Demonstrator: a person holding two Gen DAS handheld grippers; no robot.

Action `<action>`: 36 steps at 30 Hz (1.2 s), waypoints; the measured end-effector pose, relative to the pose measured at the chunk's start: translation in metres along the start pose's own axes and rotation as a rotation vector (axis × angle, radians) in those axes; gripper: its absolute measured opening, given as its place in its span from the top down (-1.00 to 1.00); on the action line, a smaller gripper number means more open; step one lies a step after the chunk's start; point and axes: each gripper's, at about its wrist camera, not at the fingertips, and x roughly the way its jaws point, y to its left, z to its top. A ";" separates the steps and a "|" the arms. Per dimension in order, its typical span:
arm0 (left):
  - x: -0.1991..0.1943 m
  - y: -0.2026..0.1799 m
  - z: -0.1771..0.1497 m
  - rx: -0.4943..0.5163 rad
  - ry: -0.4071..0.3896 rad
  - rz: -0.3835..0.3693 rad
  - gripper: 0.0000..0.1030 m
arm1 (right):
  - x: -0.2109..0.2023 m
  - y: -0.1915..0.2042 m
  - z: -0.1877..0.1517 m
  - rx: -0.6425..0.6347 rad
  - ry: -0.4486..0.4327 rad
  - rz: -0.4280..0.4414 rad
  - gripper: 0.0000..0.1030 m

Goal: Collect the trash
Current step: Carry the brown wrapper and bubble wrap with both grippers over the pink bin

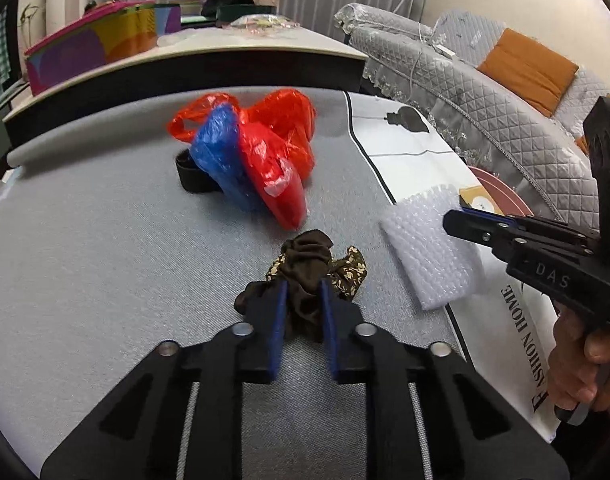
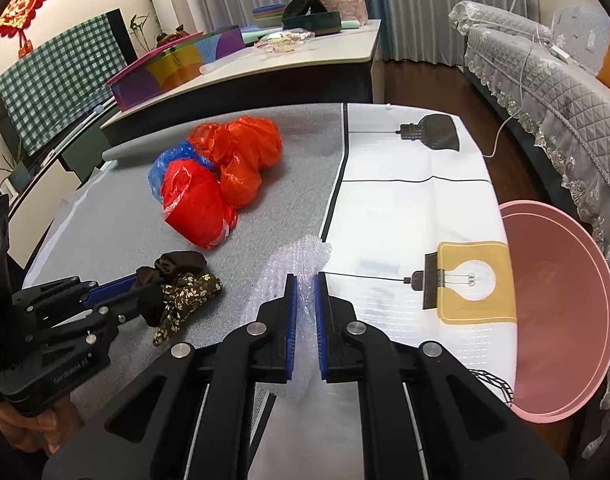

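My left gripper (image 1: pixel 301 292) is shut on a crumpled brown floral cloth (image 1: pixel 305 268) lying on the grey table mat; it also shows in the right wrist view (image 2: pixel 177 288). My right gripper (image 2: pixel 305 284) is shut on a piece of white bubble wrap (image 2: pixel 295 264), which shows in the left wrist view (image 1: pixel 429 248) beside the right gripper (image 1: pixel 457 224). A heap of red and blue plastic bags (image 1: pixel 253 156) lies further back on the mat, also in the right wrist view (image 2: pixel 217 176). A pink basin (image 2: pixel 557 312) stands at the table's right edge.
A black strap roll (image 1: pixel 191 174) lies behind the bags. A white printed cloth (image 2: pixel 417 208) covers the table's right part. A quilted grey sofa (image 1: pixel 485 92) is on the right. A counter (image 2: pixel 305 56) with a colourful box and clutter is behind.
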 end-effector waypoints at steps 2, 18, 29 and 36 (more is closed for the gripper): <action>-0.003 -0.001 0.000 0.001 -0.010 0.003 0.74 | -0.004 -0.002 0.000 0.003 -0.010 -0.003 0.82; -0.018 -0.020 0.006 0.013 -0.087 -0.001 0.75 | -0.035 -0.019 0.001 0.035 -0.079 -0.017 0.82; -0.021 -0.037 0.010 0.023 -0.120 -0.026 0.75 | -0.050 -0.038 -0.001 0.068 -0.108 -0.032 0.82; -0.021 -0.047 0.011 0.035 -0.135 -0.037 0.75 | -0.059 -0.051 0.002 0.084 -0.136 -0.066 0.82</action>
